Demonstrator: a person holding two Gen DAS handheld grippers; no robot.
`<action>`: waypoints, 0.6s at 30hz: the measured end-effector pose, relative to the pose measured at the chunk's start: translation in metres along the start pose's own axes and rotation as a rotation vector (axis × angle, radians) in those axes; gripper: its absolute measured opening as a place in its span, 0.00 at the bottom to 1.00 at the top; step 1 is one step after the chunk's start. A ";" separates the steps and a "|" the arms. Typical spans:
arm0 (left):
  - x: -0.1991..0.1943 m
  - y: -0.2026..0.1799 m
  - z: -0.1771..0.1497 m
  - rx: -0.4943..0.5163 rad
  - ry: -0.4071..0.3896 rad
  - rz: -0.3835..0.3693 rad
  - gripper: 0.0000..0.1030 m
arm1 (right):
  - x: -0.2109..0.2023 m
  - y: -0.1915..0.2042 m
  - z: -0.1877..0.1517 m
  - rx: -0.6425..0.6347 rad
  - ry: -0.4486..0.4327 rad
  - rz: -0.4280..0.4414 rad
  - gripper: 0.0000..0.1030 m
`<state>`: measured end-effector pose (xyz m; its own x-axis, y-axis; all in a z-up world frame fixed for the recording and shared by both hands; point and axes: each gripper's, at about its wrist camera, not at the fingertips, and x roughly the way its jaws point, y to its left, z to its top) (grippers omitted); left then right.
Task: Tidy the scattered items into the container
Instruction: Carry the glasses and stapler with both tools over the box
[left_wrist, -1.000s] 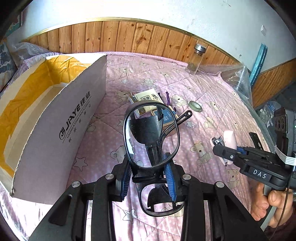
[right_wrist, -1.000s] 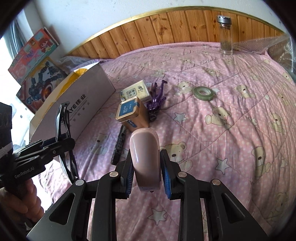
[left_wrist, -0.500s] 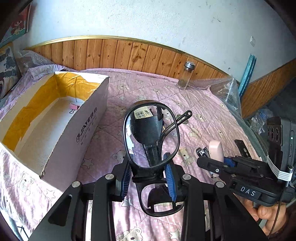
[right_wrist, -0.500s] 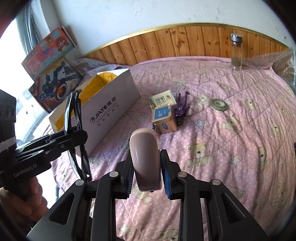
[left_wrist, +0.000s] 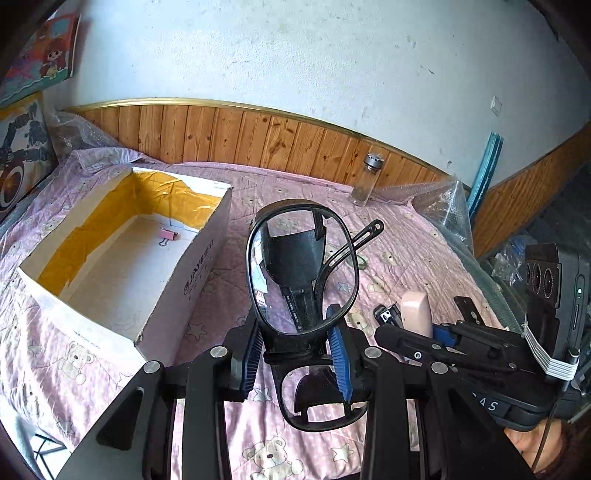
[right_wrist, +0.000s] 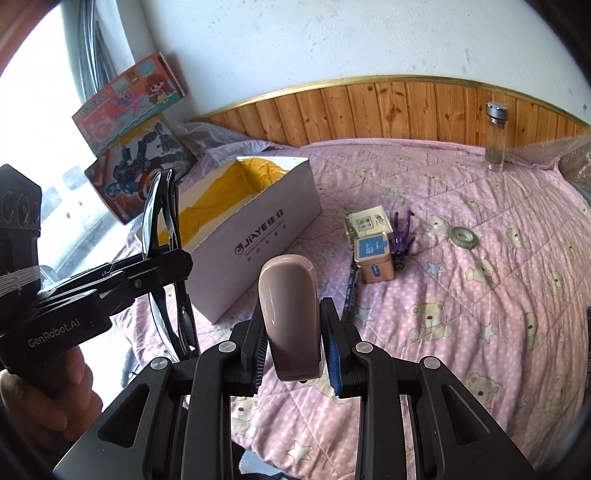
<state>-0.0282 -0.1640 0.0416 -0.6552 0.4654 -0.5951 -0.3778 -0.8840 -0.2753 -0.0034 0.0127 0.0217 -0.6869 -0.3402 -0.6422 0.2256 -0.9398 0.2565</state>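
Both grippers are gripping: left gripper (left_wrist: 295, 352) clamping black glasses (left_wrist: 303, 266), right gripper (right_wrist: 293, 349) squeezing pink stapler (right_wrist: 290, 314), beside white box (right_wrist: 258, 225).

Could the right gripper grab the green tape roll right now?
Probably not. The right gripper is already shut on the pink stapler, so its fingers are full. The tape roll lies uncovered on the bedspread, farther ahead.

Both wrist views high above bed (left_wrist: 388, 236), sharing box (right_wrist: 258, 236).
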 end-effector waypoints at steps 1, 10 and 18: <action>-0.004 0.001 0.001 -0.003 -0.005 0.002 0.34 | -0.001 0.004 0.002 -0.006 -0.001 0.006 0.28; -0.027 0.021 0.014 -0.027 -0.046 0.016 0.34 | 0.004 0.036 0.023 -0.065 -0.016 0.038 0.28; -0.036 0.046 0.039 -0.053 -0.076 0.019 0.34 | 0.019 0.059 0.051 -0.102 -0.014 0.061 0.28</action>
<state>-0.0473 -0.2201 0.0798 -0.7105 0.4483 -0.5424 -0.3307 -0.8931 -0.3051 -0.0387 -0.0472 0.0615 -0.6796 -0.3966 -0.6171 0.3359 -0.9161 0.2188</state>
